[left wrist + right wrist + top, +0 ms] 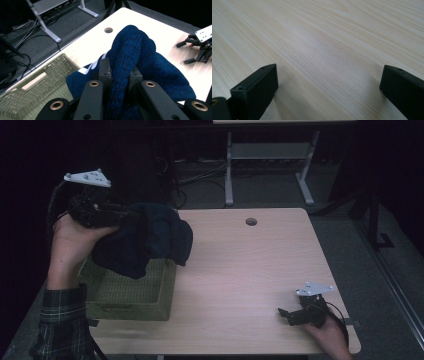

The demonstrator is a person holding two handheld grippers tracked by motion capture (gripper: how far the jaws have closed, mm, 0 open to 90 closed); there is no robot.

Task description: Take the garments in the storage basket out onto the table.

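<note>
So the sweater (150, 240), a dark blue knit, hangs bunched up at the left of the high view, lifted clear of the basket (131, 292) and drooping over its upper right corner. Its bulk spills right of the grip point, toward the open tabletop (240, 270), while the lowest fold still dangles over the basket's inside. There's no clean long axis yet; it's just a lump hanging from one pinch.

The left tool (100, 212) sits at the upper left of that frame, pointing right, clamped on a thick fold. In the left gripper view the knit (135, 65) is squeezed between both pads (104, 71) and rises past them, with a bit of white stripe showing lower left. So that tool is narrow and holding the sweater, no doubt about it.

The relation that matters: the free tabletop lies to the right of the sweater, and the basket is directly under it. Seems like the job is pulling it out and laying it on the wood, so the next move probably goes rightward and down.

The right tool (292, 316) rests at the lower right of the high view, well apart from the sweater. In its own view the jaws stand wide with bare tabletop (324, 50) between them, holding nothing. The left one is obviously nearer; the right would have to cross most of the tabletop to grab a hem.
</note>
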